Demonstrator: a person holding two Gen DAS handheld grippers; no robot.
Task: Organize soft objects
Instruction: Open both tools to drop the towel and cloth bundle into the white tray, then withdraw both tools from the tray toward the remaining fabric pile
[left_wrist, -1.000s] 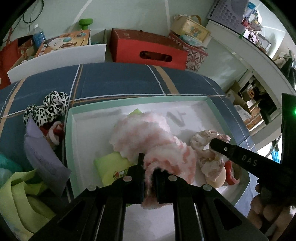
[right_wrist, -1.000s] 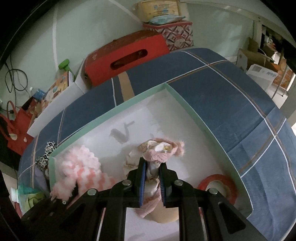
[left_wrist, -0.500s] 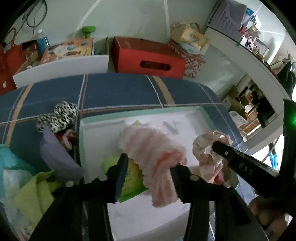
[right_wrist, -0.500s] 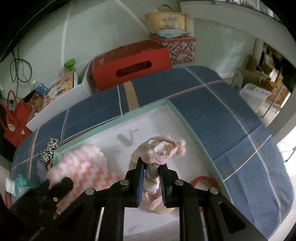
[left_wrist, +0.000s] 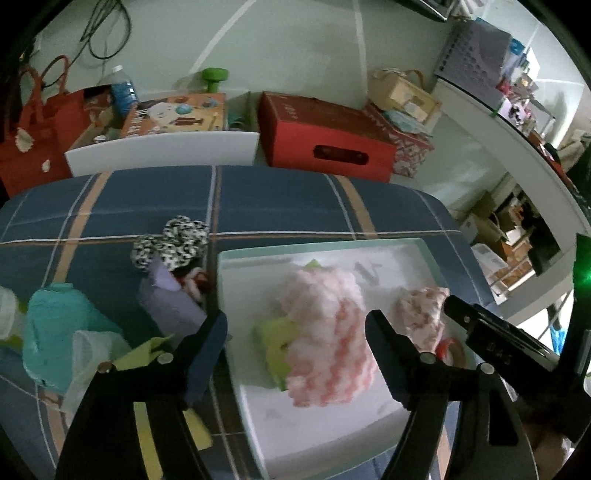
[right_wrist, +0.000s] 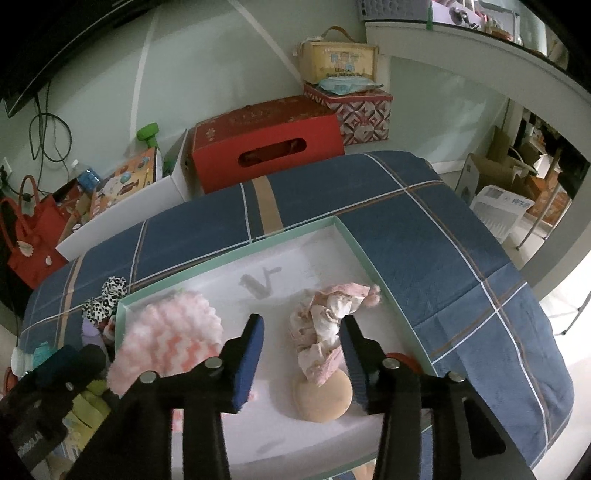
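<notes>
A white tray with a mint-green rim (left_wrist: 317, 249) (right_wrist: 236, 254) lies on the blue plaid cloth. In it lie a fluffy pink-and-white zigzag cloth (left_wrist: 328, 336) (right_wrist: 166, 339) and a crumpled pink patterned garment (right_wrist: 325, 325) (left_wrist: 421, 314). My left gripper (left_wrist: 295, 332) is open above the fluffy cloth, which lies free between its fingers. My right gripper (right_wrist: 301, 328) is open just above the pink garment, whose lower end drapes on a tan round pad (right_wrist: 323, 398). A yellow-green packet (left_wrist: 275, 343) lies under the fluffy cloth.
Left of the tray lie a leopard-print scrunchie (left_wrist: 173, 240), a lilac pouch (left_wrist: 166, 302), a teal cloth (left_wrist: 59, 325) and yellow-green cloth (left_wrist: 147, 350). A red tape roll (left_wrist: 450, 349) sits in the tray's near right corner. A red box (right_wrist: 266, 144) stands behind the table.
Both grippers have opened and lifted back. The left let go of the fluffy pink cloth, the right let go of the pink garment; both now lie in the tray.
</notes>
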